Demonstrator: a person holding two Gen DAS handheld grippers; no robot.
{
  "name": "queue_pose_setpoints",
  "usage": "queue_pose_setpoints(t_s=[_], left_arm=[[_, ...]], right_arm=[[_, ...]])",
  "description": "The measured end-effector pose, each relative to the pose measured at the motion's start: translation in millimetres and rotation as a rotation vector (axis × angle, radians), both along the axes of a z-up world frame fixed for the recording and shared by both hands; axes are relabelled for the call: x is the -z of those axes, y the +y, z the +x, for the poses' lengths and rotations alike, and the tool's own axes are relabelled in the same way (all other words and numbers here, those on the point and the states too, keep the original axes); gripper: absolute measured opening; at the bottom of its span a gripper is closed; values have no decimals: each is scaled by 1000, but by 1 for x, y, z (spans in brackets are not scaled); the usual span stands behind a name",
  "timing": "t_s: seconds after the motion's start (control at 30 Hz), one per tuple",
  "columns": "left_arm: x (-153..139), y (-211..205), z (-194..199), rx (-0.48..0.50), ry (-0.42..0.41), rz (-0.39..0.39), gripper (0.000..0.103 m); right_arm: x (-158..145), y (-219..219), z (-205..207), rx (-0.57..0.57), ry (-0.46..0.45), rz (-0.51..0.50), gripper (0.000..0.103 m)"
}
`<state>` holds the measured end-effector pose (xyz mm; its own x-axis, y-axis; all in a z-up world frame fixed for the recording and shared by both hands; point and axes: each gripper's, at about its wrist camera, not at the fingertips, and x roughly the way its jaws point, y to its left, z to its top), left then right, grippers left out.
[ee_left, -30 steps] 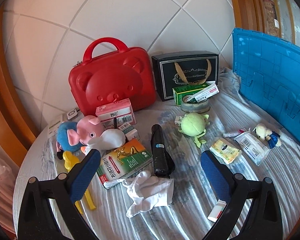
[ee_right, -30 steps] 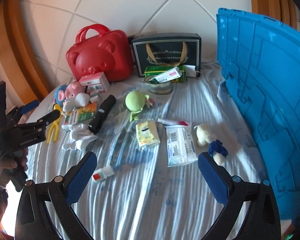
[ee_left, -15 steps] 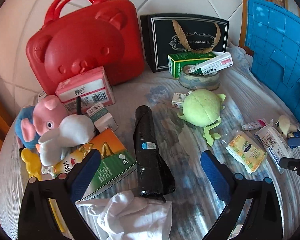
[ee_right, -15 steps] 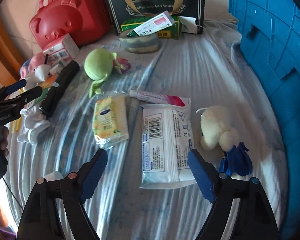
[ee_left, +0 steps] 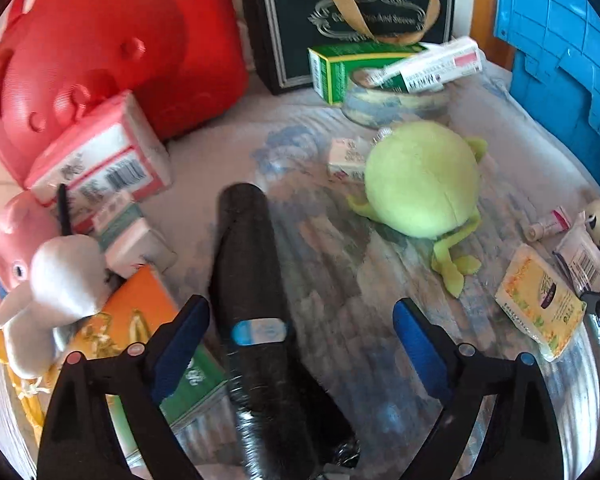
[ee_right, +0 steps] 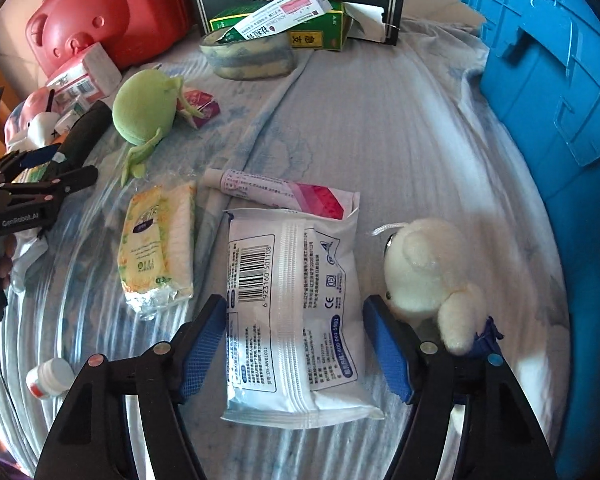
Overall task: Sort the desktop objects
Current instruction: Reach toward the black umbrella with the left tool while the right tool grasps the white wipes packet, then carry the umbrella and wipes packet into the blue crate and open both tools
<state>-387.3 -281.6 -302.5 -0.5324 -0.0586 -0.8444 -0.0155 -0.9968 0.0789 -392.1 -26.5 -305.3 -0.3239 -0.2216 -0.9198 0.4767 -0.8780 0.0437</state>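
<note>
In the left wrist view my left gripper (ee_left: 300, 312) points steeply down over a black wrapped cylinder (ee_left: 252, 272) lying on the striped cloth. The cylinder lies between the closing jaws, close to the left pad, and neither pad presses it. In the right wrist view my right gripper (ee_right: 296, 304) straddles a flat white sealed pack with a barcode (ee_right: 292, 300). Its jaws are closing, with the pads just outside the pack's long edges. My left gripper (ee_right: 66, 166) also shows at that view's left edge, held by a hand.
A red bear case (ee_left: 100, 52), black gift bag (ee_left: 360, 12), green box and tape roll (ee_left: 396, 104) stand at the back. A blue crate (ee_right: 548, 80) walls the right. Nearby lie a green plush (ee_left: 420, 184), yellow tissue pack (ee_right: 156, 244), pink tube (ee_right: 276, 192), white plush (ee_right: 428, 276) and small bottle (ee_right: 50, 378).
Both grippers came down and closer to the cloth. The left now has the black cylinder between its jaws. The right jaws narrowed around the white pack.
</note>
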Motion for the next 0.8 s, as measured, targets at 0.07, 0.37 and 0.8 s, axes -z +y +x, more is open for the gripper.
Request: queue_pose_setpoints(t_s=[0.07,0.37,0.8], left_arm=[[0,-4,1,-21,5,47,88],[-9,3,34,22,-4,56,31],[-82,21,100,89,108,78,30]], right_arm=[[0,1,0,4,6,1,67],[-7,0,25,-19,32,-14,40],[-89,-12,76,-68,212,-53,40]])
